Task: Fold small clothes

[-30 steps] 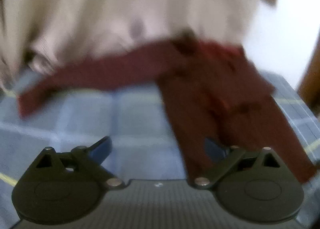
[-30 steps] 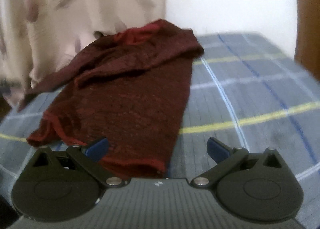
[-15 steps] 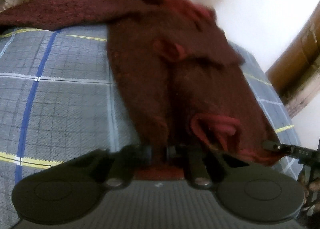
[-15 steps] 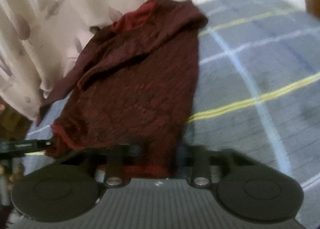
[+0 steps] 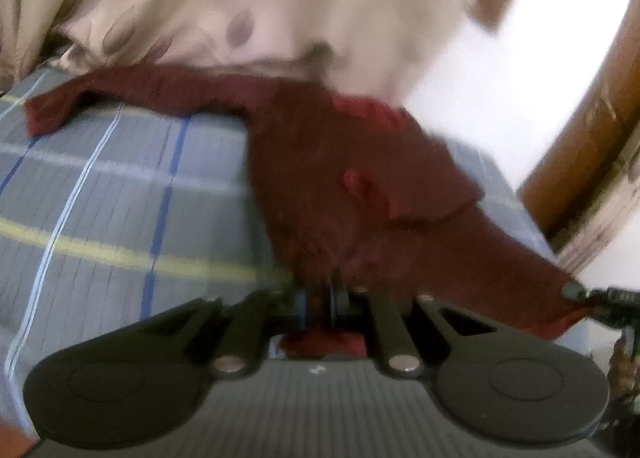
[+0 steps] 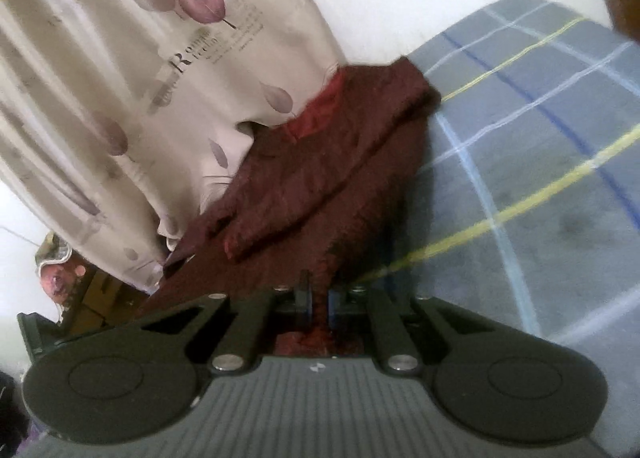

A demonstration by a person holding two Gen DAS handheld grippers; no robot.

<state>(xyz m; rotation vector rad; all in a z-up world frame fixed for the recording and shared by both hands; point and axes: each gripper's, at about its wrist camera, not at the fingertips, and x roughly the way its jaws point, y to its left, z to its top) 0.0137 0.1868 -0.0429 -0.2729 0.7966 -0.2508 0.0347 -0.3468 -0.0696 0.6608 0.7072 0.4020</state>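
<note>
A small dark red knit sweater (image 5: pixel 360 186) lies on the blue-grey plaid sheet (image 5: pixel 120 198), one sleeve stretched out to the left. My left gripper (image 5: pixel 318 302) is shut on the sweater's bottom hem. The tip of the other gripper (image 5: pixel 576 292) pinches the hem's far right corner in this view. In the right wrist view the same sweater (image 6: pixel 320 186) runs away from me, its collar by the curtain. My right gripper (image 6: pixel 318 302) is shut on its hem, and the cloth rises from the sheet (image 6: pixel 520 138) towards the jaws.
A beige curtain with leaf prints (image 6: pixel 140 78) hangs along the far side of the bed and touches the sweater's collar. A white wall (image 5: pixel 500 70) and a wooden frame (image 5: pixel 592 130) stand to the right. Clutter (image 6: pixel 60 270) sits beyond the bed's left edge.
One second ago both grippers were open above the hem. They closed on the hem half a second ago. Since then both have lifted it and the views have tilted.
</note>
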